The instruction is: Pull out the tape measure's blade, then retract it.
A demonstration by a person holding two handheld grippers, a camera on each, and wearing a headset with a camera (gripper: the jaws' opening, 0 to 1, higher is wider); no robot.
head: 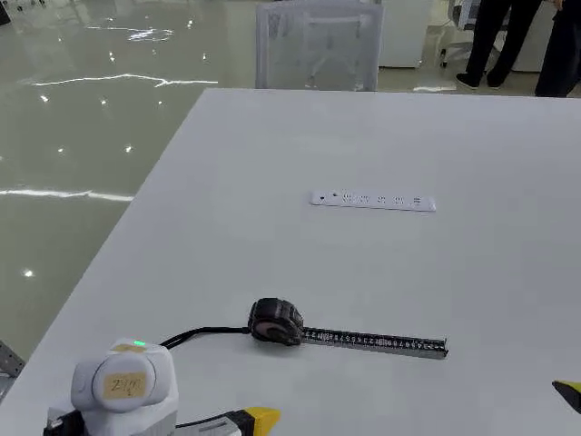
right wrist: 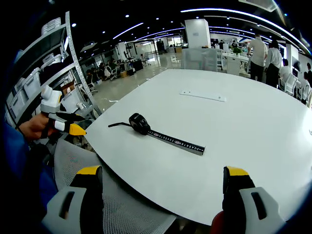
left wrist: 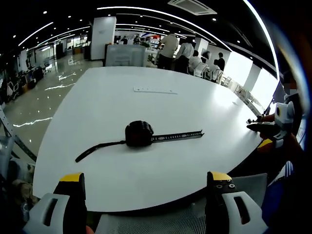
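Observation:
A black tape measure (head: 275, 322) lies on the white table (head: 381, 145) near its front edge. Its dark blade (head: 377, 342) is drawn out to the right and lies flat on the top, and a black wrist strap (head: 195, 335) trails off to the left. The same tape measure (left wrist: 138, 133) sits ahead of my left gripper (left wrist: 145, 187), which is open, well short of it and off the table's edge. My right gripper (right wrist: 162, 181) is also open with nothing in it, back from the tape measure (right wrist: 139, 123) and its blade (right wrist: 176, 142).
A white power strip (head: 373, 201) lies further back on the table. A mesh-backed chair (head: 318, 45) stands at the far edge. People stand at the back right (head: 508, 41). Shiny floor (head: 82, 136) lies to the left of the table.

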